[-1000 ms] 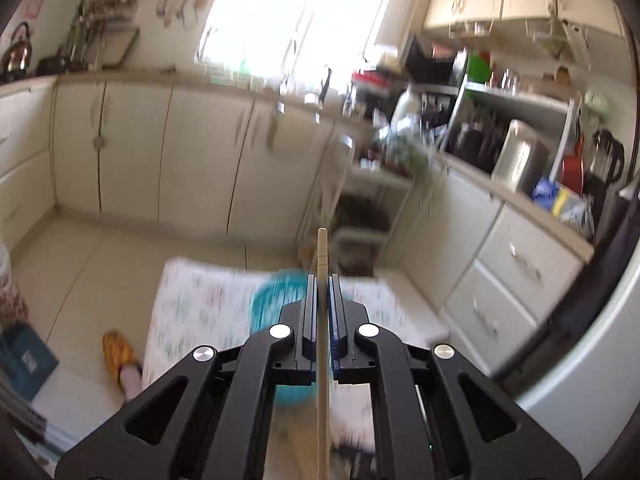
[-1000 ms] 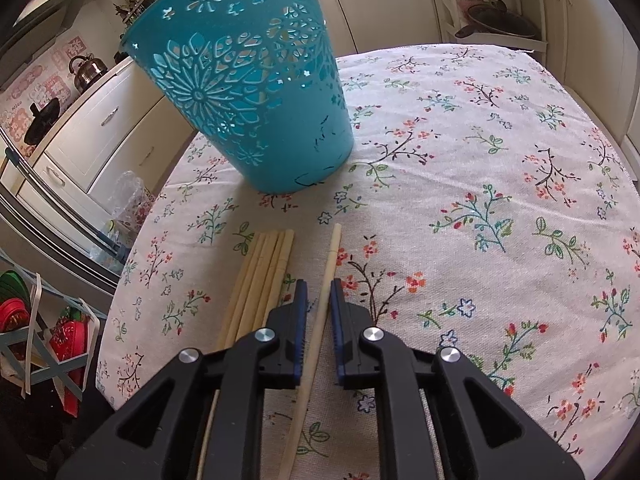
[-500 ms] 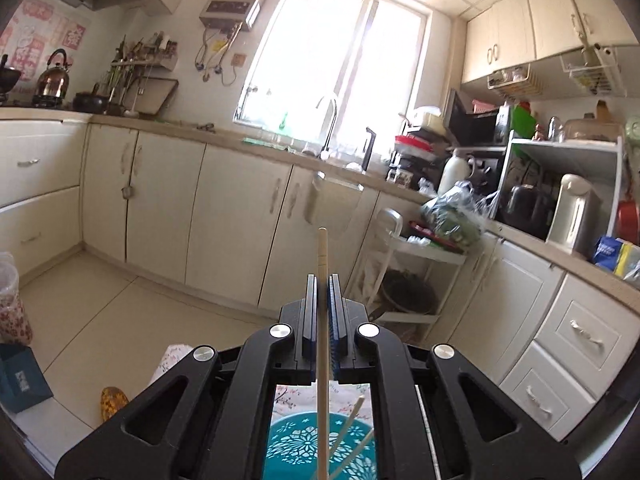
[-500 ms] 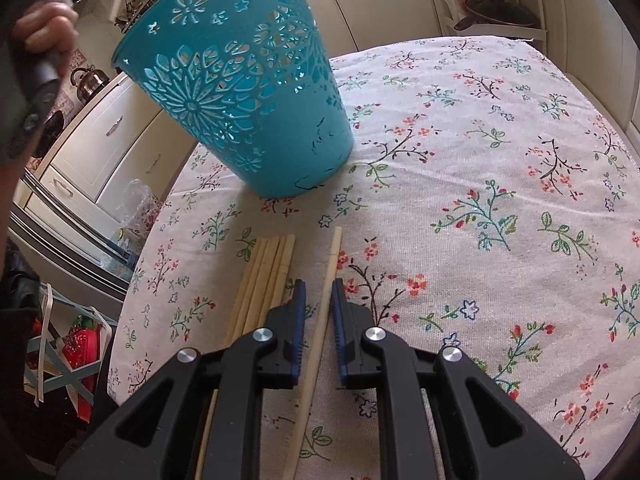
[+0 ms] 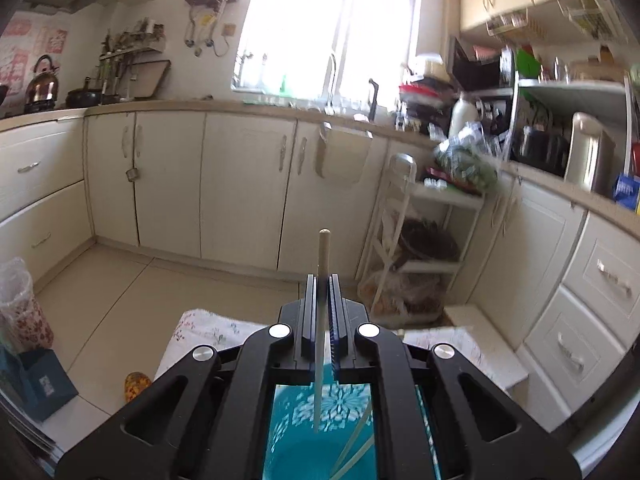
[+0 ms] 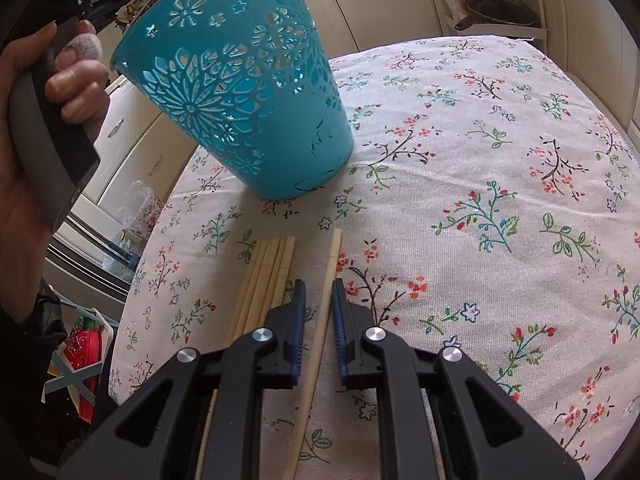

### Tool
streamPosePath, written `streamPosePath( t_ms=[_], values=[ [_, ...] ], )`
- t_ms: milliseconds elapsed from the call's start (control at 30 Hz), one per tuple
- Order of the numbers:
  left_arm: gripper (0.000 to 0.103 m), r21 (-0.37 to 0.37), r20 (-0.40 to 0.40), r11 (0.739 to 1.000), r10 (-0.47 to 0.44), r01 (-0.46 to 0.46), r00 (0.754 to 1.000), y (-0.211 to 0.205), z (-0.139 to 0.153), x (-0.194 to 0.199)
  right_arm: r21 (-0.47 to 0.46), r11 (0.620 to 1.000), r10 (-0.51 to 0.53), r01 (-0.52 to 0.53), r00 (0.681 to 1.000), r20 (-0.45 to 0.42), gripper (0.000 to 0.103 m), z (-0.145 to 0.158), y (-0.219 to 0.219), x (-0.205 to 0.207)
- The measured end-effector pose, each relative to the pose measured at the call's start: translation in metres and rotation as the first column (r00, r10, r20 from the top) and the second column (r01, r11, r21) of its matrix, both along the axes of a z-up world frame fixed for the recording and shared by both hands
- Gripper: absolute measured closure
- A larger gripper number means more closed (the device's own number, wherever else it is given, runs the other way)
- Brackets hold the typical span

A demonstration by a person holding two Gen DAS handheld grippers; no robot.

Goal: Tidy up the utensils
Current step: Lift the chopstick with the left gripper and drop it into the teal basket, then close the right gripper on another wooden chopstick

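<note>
Teal plastic: we see the cut-out flower basket (image 6: 240,92) standing on the floral tablecloth (image 6: 480,200), its open mouth directly under our left gripper (image 5: 322,292).
Left gripper: our fingers are clamped on a single pale wooden chopstick (image 5: 322,320), held upright, its rounded top above the fingertips and its lower end hanging inside the basket (image 5: 324,436) mouth.
Already in the basket: two more chopsticks (image 5: 354,452) lean against the inner wall on the right.
Right gripper (image 6: 318,300): our fingers are parted a little, one on each side of a lone chopstick (image 6: 320,320) lying flat on the cloth; we cannot tell whether the pads touch it.
Loose bundle (image 6: 264,280): we see four or five chopsticks lying side by side just left of the lone one, nearer than the basket.
Left hand (image 6: 44,128): it grips the dark handle at the left edge, beside the basket rim.
</note>
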State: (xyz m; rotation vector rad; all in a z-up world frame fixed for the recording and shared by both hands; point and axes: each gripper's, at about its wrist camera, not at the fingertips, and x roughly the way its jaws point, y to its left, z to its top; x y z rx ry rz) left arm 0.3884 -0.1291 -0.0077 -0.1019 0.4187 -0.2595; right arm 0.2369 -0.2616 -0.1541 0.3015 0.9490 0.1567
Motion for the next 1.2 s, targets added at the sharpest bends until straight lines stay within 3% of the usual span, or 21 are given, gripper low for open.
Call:
streamPosePath(
  t_ms=[67, 133, 200, 267, 467, 567, 667, 733, 933, 1067, 1200],
  values=[
    [0.095, 0.026, -0.025, 1.000, -0.013, 0.014, 1.000, -0.001, -0.002, -0.003, -0.003, 1.000, 0.004, -0.004, 1.000, 0.000, 0.089, 0.000, 0.000, 0.000],
    [0.086, 0.043, -0.032, 0.999, -0.006, 0.008, 0.999, 0.003, -0.002, -0.008, -0.002, 1.000, 0.007, -0.007, 1.000, 0.000, 0.089, -0.001, 0.000, -0.001],
    [0.056, 0.046, -0.039, 0.999, 0.016, -0.014, 0.999, 0.014, 0.001, -0.018, 0.001, 1.000, 0.008, -0.008, 1.000, -0.001, 0.089, -0.001, 0.000, -0.001],
    [0.045, 0.040, -0.028, 0.998, 0.039, -0.038, 0.999, 0.027, 0.005, -0.031, -0.001, 1.000, 0.007, -0.007, 1.000, -0.002, 0.089, -0.001, 0.001, -0.002],
    [0.030, 0.046, -0.018, 0.996, 0.073, -0.072, 0.997, 0.075, 0.000, -0.084, -0.102, 0.994, 0.030, -0.029, 0.999, 0.014, 0.089, 0.000, 0.013, -0.004],
    [0.029, 0.067, -0.069, 0.995, 0.078, -0.073, 0.995, 0.096, -0.023, -0.107, -0.248, 0.967, 0.068, -0.060, 0.997, 0.025, 0.089, 0.001, 0.032, -0.006],
    [0.029, 0.090, -0.125, 0.994, 0.075, -0.064, 0.989, 0.106, -0.050, -0.118, -0.311, 0.948, 0.077, -0.066, 0.997, 0.023, 0.092, 0.001, 0.040, -0.008],
    [0.029, 0.101, -0.165, 0.993, 0.083, -0.067, 0.983, 0.113, -0.072, -0.126, -0.293, 0.954, 0.066, -0.058, 0.998, 0.019, 0.096, 0.002, 0.034, -0.009],
    [0.029, 0.086, -0.261, 0.993, 0.101, -0.081, 0.960, 0.133, -0.124, -0.138, -0.058, 0.998, -0.011, 0.016, 0.997, 0.075, 0.097, 0.032, -0.001, -0.029],
    [0.029, 0.068, -0.274, 0.994, 0.099, -0.084, 0.957, 0.141, -0.135, -0.136, 0.106, 0.994, -0.059, 0.037, 0.975, 0.215, 0.097, 0.086, -0.015, -0.038],
    [0.029, 0.043, -0.283, 0.995, 0.095, -0.086, 0.954, 0.141, -0.141, -0.132, 0.155, 0.988, -0.082, 0.026, 0.926, 0.369, 0.097, 0.146, -0.009, -0.022]
  ],
)
